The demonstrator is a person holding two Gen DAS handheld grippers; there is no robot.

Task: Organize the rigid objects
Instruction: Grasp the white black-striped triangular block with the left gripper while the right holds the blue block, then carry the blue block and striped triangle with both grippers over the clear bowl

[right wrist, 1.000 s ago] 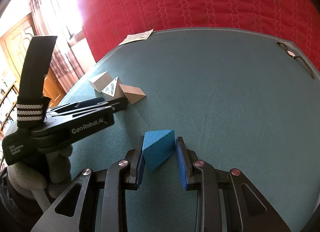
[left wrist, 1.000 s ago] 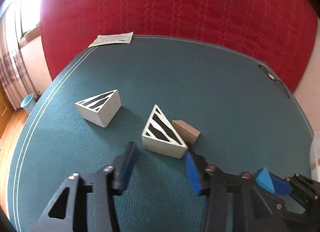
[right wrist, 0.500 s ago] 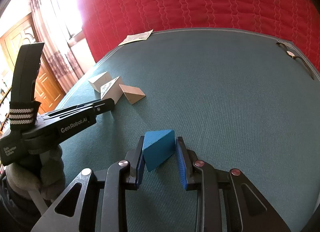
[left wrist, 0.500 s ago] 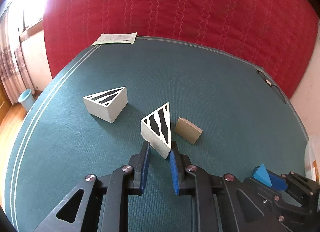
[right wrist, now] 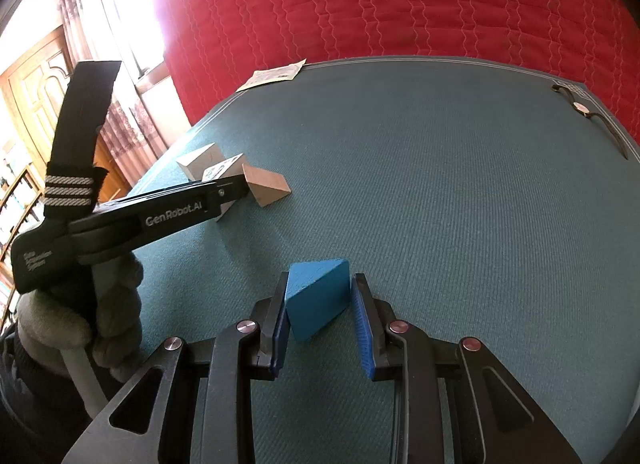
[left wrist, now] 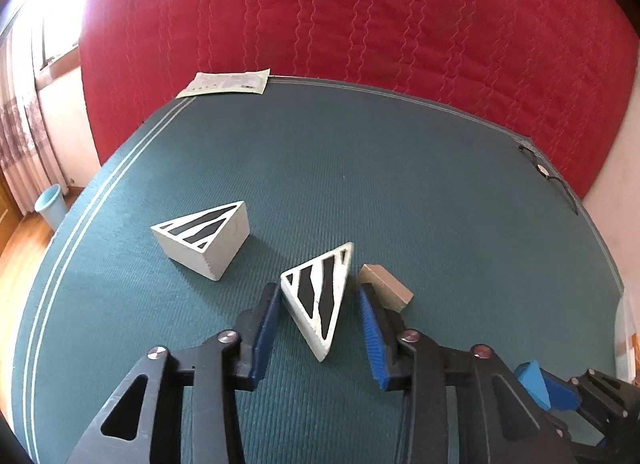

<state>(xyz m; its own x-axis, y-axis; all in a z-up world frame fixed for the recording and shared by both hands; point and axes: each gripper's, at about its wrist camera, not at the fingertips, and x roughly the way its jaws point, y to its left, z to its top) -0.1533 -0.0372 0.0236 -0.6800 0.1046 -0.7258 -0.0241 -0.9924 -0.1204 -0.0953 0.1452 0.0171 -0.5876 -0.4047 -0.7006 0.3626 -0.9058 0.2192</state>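
Teal carpet-like cloth [left wrist: 360, 168] covered the table, with a red quilted backing [left wrist: 360, 16] rising behind it. At the far left edge a small light-blue bin [left wrist: 51, 208] stood on the floor, partly cut off by the table rim. A printed paper slip [left wrist: 228, 83] lay at the back edge, its text too small to read.

On the left, a striped white wedge [left wrist: 204, 240] rested flat on the cloth. Just right of it, a second striped wedge [left wrist: 320, 300] sat between the spread fingers of the left gripper [left wrist: 320, 328]; gaps showed on both sides, so nothing was clamped. The right blue pad hid part of a tan wooden block [left wrist: 390, 289] beside that wedge. A wristwatch [left wrist: 548, 176] lay by the far right rim.

From the right wrist view, the left gripper [right wrist: 224, 194] reached in level from the left, held by a grey-gloved hand [right wrist: 80, 316], and it covered most of the striped wedges. The right gripper [right wrist: 320, 320] pointed forward, low over the cloth, its fingers pressed against a blue wedge [right wrist: 316, 300] held tilted on one corner.
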